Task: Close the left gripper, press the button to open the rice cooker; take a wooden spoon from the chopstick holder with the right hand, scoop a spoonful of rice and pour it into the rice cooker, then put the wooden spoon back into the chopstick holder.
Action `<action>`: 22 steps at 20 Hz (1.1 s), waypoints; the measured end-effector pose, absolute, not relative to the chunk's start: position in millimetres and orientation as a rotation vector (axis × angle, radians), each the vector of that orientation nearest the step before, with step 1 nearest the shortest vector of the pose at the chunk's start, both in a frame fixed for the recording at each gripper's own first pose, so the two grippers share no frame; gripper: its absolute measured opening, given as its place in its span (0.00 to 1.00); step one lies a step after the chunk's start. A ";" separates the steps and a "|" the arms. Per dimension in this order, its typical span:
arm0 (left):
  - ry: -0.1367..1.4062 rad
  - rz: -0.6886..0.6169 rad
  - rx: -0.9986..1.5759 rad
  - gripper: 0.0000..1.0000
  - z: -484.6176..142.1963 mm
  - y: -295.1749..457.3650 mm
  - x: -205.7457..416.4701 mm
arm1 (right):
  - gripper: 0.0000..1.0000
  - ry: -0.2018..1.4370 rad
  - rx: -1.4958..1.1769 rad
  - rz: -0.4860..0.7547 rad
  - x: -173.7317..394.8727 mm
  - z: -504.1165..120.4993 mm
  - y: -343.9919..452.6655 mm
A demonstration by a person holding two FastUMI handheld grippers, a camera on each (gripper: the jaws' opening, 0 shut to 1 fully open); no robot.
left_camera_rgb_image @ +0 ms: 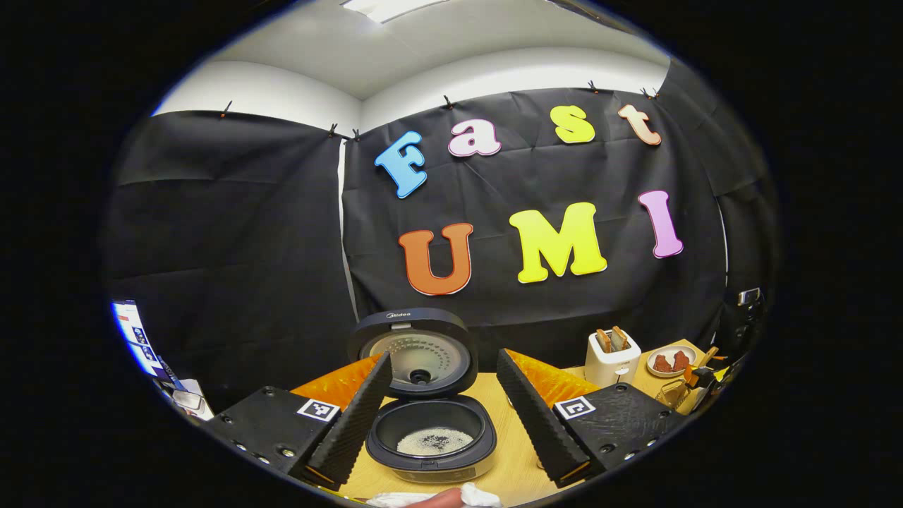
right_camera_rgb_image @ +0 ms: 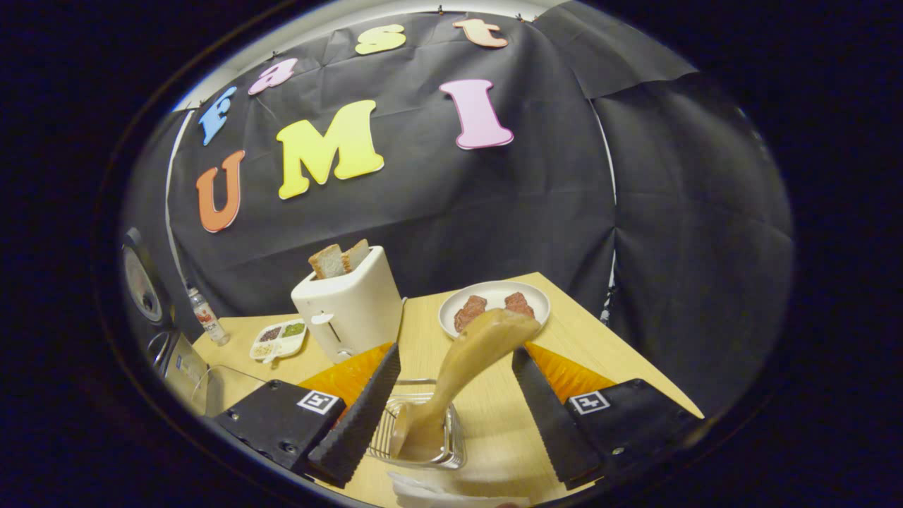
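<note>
Rice cooker (left_camera_rgb_image: pixel 430 423) open, round lid up, pale grains in the dark pot.
We see left gripper (left_camera_rgb_image: pixel 441 416) fingers spread; right gripper (right_camera_rgb_image: pixel 451 416) fingers spread around the smooth wooden spoon (right_camera_rgb_image: pixel 465 360) standing in the wire chopstick holder (right_camera_rgb_image: pixel 416 434), untouched.

The round black rice cooker (left_camera_rgb_image: pixel 430 430) has a silver-grey inner lid and pale rice over its dark pot. The light wooden table (right_camera_rgb_image: pixel 585 339) carries a cream-white toaster (right_camera_rgb_image: pixel 350 305) with brown bread, a white plate (right_camera_rgb_image: pixel 494 305) of reddish-brown pieces, and a tan wooden spoon (right_camera_rgb_image: pixel 465 360) in a silvery wire chopstick holder (right_camera_rgb_image: pixel 423 430). Each black tool (right_camera_rgb_image: pixel 451 416) shows orange panels and ribbed pads.
</note>
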State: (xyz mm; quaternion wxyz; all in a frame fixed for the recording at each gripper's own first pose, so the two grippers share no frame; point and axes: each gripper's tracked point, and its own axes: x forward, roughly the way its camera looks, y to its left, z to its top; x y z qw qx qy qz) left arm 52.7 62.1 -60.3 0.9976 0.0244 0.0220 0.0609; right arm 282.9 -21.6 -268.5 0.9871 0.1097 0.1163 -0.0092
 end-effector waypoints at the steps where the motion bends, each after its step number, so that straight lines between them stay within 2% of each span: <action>1: 0.048 0.120 0.053 0.95 -61.5 60.6 54.2 | 1.00 0.229 0.223 -0.015 290.3 -267.2 -21.8; 2: 0.053 0.116 0.059 0.95 -63.4 59.1 55.2 | 1.00 0.229 0.235 -0.010 297.9 -267.0 -21.6; 3: 0.056 0.116 0.065 0.95 -65.2 58.0 56.4 | 0.92 0.229 0.245 -0.006 302.2 -267.0 -21.1; 4: 0.059 0.114 0.068 0.95 -66.8 56.9 56.7 | 0.98 0.224 0.248 0.001 306.8 -266.3 -19.6; 7: 0.058 0.109 0.073 0.95 -67.2 53.5 58.6 | 0.95 0.222 0.251 0.016 311.6 -266.4 -18.2; 11: 0.058 0.109 0.070 0.95 -67.6 53.6 59.1 | 0.45 0.224 0.271 0.011 308.4 -269.0 -22.0; 12: 0.060 0.109 0.071 0.95 -68.6 53.7 59.2 | 0.43 0.220 0.286 0.020 307.7 -266.0 -21.1; 13: 0.062 0.111 0.074 0.95 -69.2 55.3 59.1 | 0.33 0.225 0.296 0.041 313.9 -268.4 -15.2; 14: 0.063 0.112 0.076 0.95 -69.8 55.8 58.2 | 0.35 0.218 0.292 0.041 309.1 -266.5 -13.1; 22: 0.060 0.119 0.081 0.95 -69.0 62.9 53.5 | 0.29 0.192 0.225 0.094 307.9 -246.7 12.8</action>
